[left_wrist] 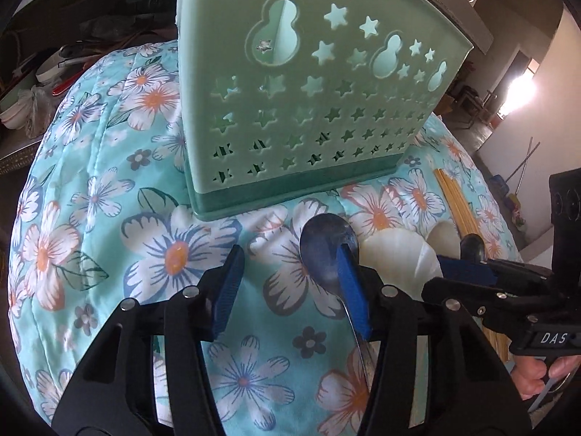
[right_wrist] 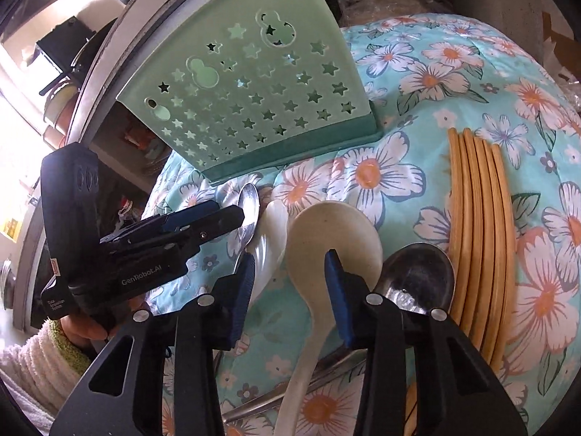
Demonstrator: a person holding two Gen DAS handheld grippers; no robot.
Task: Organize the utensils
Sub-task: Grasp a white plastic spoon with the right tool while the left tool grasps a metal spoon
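Observation:
A steel spoon (left_wrist: 325, 250) lies on the flowered cloth in front of the green star-cut utensil holder (left_wrist: 308, 109). My left gripper (left_wrist: 290, 290) stands open over it; the spoon's neck passes under the right finger (left_wrist: 352, 290), and no pad presses it. My right gripper (right_wrist: 290, 294) is open astride the handle of a plain white ceramic spoon (right_wrist: 334, 232). Its left finger (right_wrist: 243, 298) lies over a ribbed white spoon (right_wrist: 270, 229). A second steel spoon (right_wrist: 417, 272) rests just right of that gripper. The right wrist view shows the left gripper (right_wrist: 238, 216) by its steel spoon (right_wrist: 248, 201).
Several yellow chopsticks (right_wrist: 475, 218) lie in a row at the right on the flowered cloth (left_wrist: 109, 181). More metal handles (right_wrist: 290, 388) cross beneath the white spoon. The holder (right_wrist: 247, 91) stands at the cloth's far side. Cluttered shelves (left_wrist: 54, 72) lie beyond the cloth.

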